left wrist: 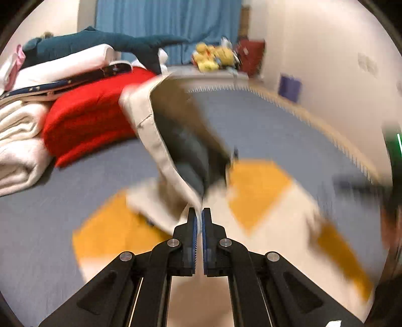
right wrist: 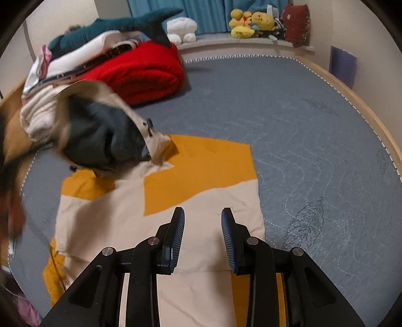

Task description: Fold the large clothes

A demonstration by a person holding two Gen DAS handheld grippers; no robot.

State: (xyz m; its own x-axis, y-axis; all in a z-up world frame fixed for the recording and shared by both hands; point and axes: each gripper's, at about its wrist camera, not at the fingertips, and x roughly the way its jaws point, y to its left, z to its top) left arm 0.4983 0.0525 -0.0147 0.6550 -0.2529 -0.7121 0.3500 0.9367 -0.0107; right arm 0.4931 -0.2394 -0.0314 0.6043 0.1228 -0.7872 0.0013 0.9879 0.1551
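Observation:
A cream and orange jacket [right wrist: 201, 171] lies spread on the grey bed cover [right wrist: 301, 125]. Its hood [right wrist: 100, 135], cream outside with a dark lining, is lifted off the bed at the jacket's far left. My left gripper [left wrist: 199, 221] is shut on the hood's cream edge [left wrist: 160, 140], which hangs up and away from its fingers; the left wrist view is motion-blurred. My right gripper [right wrist: 203, 221] stands open above the jacket's cream body, with nothing between its fingers.
A red folded blanket [right wrist: 145, 73], stacked white bedding [left wrist: 20, 140] and a teal shark plush [right wrist: 130, 25] sit at the bed's far left. Yellow soft toys [right wrist: 251, 22] line the back ledge. The wooden bed edge [right wrist: 364, 105] curves along the right.

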